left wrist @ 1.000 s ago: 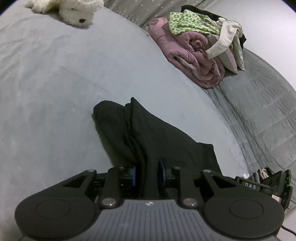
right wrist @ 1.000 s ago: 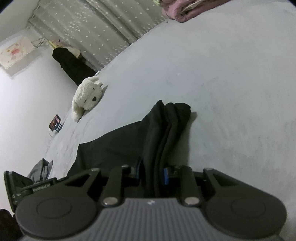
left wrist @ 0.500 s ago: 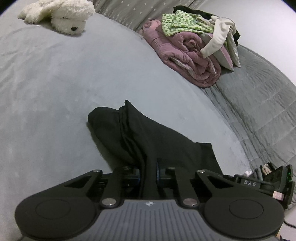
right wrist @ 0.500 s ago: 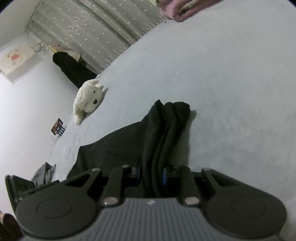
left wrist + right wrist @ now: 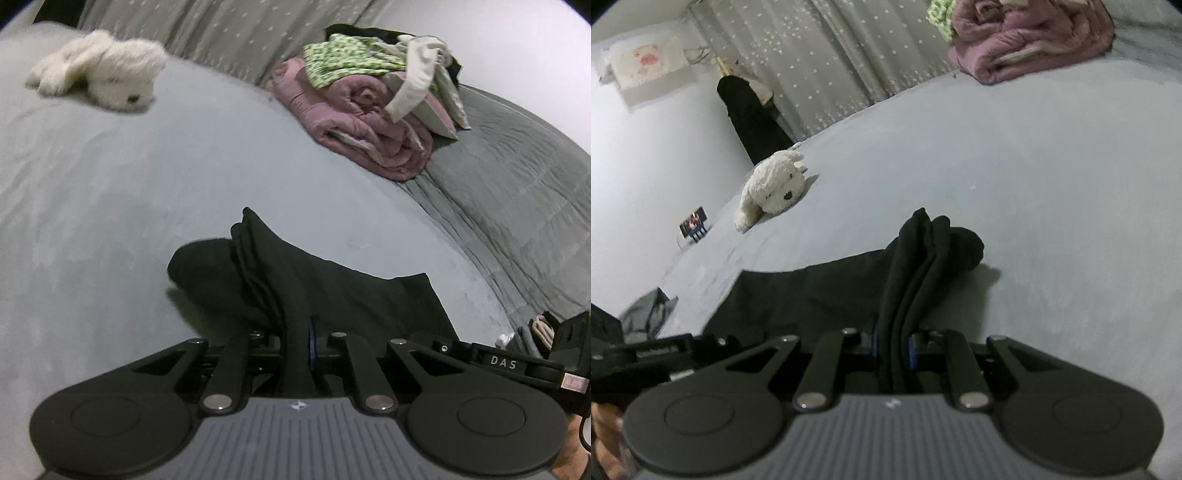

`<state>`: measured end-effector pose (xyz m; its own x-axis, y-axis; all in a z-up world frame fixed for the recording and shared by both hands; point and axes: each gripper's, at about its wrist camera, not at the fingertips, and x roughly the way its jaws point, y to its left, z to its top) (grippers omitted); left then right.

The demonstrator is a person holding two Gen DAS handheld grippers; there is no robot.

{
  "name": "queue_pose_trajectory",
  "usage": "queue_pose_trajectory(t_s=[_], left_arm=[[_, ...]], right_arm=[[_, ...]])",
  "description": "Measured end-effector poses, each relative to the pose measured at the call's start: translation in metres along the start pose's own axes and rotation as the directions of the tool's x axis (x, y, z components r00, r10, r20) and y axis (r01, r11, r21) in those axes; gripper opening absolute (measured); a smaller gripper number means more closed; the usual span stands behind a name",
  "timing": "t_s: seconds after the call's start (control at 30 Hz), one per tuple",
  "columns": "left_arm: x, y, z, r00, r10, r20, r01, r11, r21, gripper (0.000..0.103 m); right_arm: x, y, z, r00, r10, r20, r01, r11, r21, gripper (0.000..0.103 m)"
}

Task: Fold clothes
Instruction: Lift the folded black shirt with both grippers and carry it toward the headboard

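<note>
A grey bed (image 5: 110, 192) carries a black garment (image 5: 332, 291) near its front, a white plush dog (image 5: 107, 72) farther back, and a rolled pink quilt (image 5: 362, 122) under loose clothes (image 5: 354, 59).

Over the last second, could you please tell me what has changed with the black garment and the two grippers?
Both grippers have tilted up slightly: the white plush dog and folded pink quilt sit lower in view. The left gripper and right gripper stay shut on the black garment, still draped on the grey bedsheet.
</note>
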<state>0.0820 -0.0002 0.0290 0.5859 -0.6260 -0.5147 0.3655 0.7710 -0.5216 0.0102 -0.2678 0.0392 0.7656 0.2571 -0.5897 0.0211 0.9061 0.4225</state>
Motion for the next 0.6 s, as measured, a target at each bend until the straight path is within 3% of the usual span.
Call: queue_pose_trajectory(t_s=[0.2,0.6], left_arm=[[0.008,0.003,-0.002,0.999,0.037,-0.031,-0.037,0.999,0.002,0.009],[-0.003,-0.015,0.0,0.998,0.054,0.023,-0.055,0.996,0.066,0.009]], right_arm=[[0.005,0.003,-0.001,1.0,-0.021,-0.019,0.02,1.0,-0.021,0.012],[-0.005,0.012,0.003,0.999,-0.034,0.025,0.036,0.996,-0.076,0.012]])
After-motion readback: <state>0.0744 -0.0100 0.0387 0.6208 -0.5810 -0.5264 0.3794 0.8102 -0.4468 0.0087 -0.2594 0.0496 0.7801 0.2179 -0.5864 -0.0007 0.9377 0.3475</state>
